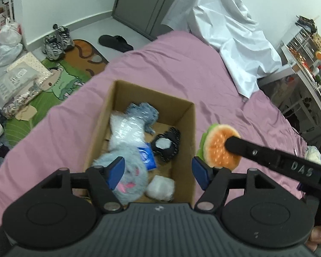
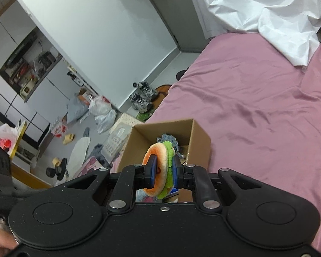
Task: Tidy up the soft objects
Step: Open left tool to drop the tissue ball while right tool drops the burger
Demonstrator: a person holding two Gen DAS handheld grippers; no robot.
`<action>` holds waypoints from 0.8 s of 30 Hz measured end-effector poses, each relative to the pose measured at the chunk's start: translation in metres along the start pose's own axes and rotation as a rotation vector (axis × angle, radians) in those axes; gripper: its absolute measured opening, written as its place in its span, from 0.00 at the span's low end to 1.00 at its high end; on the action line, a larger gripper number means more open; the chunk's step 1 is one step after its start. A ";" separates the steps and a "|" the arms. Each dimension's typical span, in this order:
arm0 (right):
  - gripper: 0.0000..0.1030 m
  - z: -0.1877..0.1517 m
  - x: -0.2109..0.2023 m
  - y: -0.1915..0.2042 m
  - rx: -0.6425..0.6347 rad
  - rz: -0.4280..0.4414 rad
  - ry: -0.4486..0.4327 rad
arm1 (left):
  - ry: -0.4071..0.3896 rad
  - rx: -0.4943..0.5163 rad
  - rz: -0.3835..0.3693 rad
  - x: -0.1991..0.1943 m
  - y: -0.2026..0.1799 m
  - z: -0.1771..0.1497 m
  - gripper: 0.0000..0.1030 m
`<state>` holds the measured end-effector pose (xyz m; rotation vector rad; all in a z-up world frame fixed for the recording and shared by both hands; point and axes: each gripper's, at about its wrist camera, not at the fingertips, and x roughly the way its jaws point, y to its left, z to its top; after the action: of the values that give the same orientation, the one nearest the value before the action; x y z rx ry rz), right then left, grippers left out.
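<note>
— What does the toy look like?
— I see a soft burger toy [image 2: 159, 168]: orange bun, green frill. My right tool [image 2: 163, 172] squeezes it tight, just beside the cardboard box [image 1: 183, 150] on the pink bed [image 1: 171, 64].
— And your left tool [image 1: 158, 171]?
— It's spread wide, holding nothing, over the fluffy grey toy [image 1: 126, 160] in the box.

Pink bedsheet [image 1: 171, 68], white sheet [image 1: 231, 34], sneakers [image 1: 56, 42]
</note>
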<state>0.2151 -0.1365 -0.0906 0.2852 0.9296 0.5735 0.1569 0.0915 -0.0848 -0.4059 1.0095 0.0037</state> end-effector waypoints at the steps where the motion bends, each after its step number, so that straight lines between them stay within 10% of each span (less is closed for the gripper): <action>1: 0.15 -0.001 0.002 0.002 -0.003 -0.004 0.005 | -0.007 -0.003 0.008 -0.003 0.004 0.001 0.66; 24: 0.84 -0.010 -0.017 0.014 0.024 -0.122 -0.051 | -0.063 0.034 0.105 -0.039 0.022 0.002 0.86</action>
<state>0.1943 -0.1353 -0.0783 0.2615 0.8980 0.4417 0.1334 0.1200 -0.0592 -0.3198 0.9661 0.0935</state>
